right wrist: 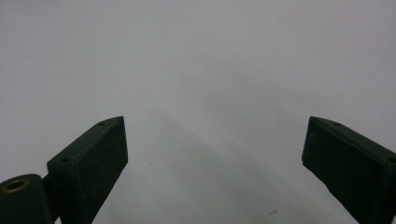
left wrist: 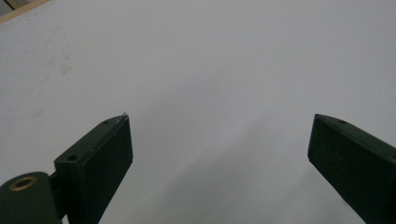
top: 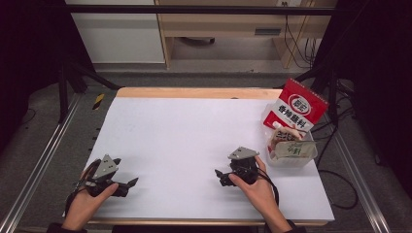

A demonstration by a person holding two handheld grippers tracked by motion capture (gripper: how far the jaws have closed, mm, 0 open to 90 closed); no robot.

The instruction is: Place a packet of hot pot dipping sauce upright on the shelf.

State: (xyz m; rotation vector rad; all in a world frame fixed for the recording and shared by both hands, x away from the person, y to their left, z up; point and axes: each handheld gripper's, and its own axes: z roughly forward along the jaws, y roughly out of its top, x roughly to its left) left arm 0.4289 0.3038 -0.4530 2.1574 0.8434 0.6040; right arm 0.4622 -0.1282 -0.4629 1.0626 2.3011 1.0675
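My left tool [top: 127,184] and right tool [top: 220,175] are black, each with flat rectangular jaws bearing small screw holes, a brass eyelet, a grey three-cornered plate and a black cable; sleeves are dark.

From above my side, the high view looks forward and down over the whole white table [top: 194,131]. Both gripper views sit low and close, facing along their jaws across that same white surface.

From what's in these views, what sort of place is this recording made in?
Probably a lab or data-collection workstation: a white-covered table inside a black metal frame, loose cables behind, and a clear bin of snack packets set out as props.
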